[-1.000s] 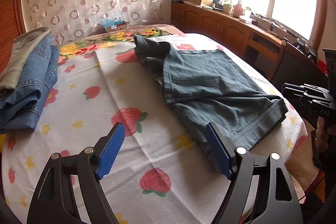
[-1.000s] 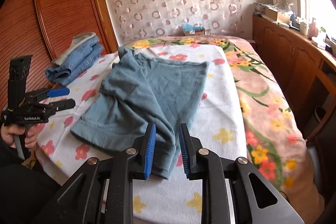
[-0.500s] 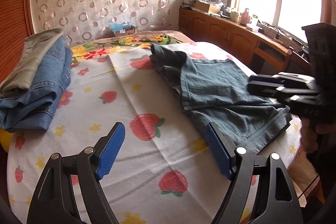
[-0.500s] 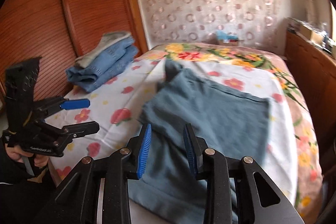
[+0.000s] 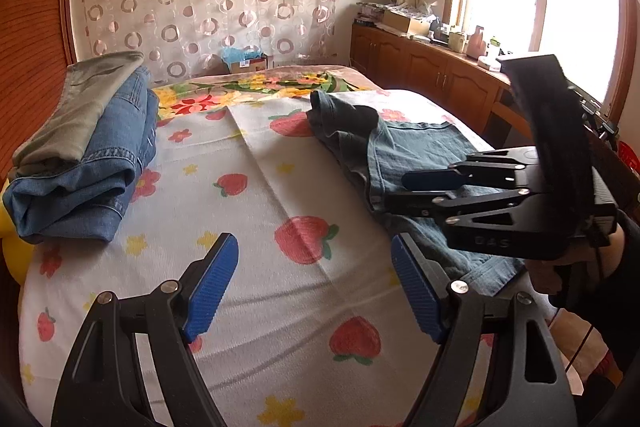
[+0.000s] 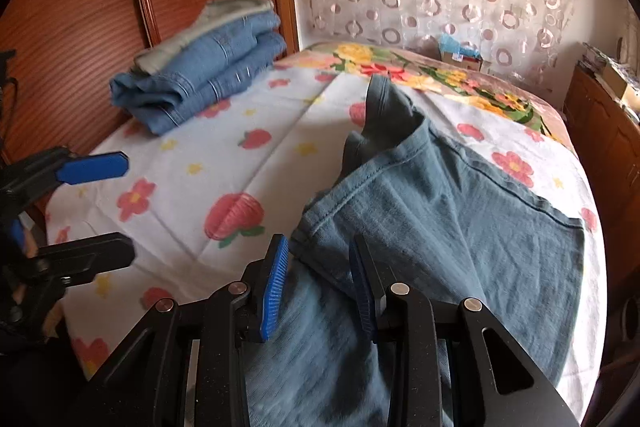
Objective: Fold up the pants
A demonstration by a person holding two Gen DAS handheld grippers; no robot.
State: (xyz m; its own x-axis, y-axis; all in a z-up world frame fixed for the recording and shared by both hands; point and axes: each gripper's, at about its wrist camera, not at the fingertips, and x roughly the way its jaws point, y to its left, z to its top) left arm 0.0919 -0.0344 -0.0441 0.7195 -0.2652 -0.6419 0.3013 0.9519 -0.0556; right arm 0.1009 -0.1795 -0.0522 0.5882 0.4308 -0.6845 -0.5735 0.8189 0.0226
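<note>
- Lying on the right half of the bed [image 5: 256,307], the teal pants [image 6: 472,227] are spread flat over the strawberry-print sheet [image 6: 248,163], with one layer doubled over another and the dark waistband end bunched up toward the far side
- The right gripper [image 6: 318,285] hovers directly over the near part of the pants, its blue pads [image 6: 274,283] partly apart with a gap between them; the folded edge of the cloth shows just beyond and below that gap, and no cloth is pinched between the pads
- In the left wrist view the right gripper [image 5: 404,193] reaches in from the right, above the pants, a hand [image 5: 568,267] gripping its handle
- The left gripper [image 5: 316,287] stands wide apart and empty over bare sheet, the hem of the pants just beside its right-hand finger
- In the right wrist view the left gripper [image 6: 120,203] sits at the left edge, well apart from the pants
- A stack of folded jeans [image 5: 88,163] with a grey-green garment [image 5: 76,115] on top rests at the far left of the bed, beside the wooden headboard [image 6: 80,7]
</note>
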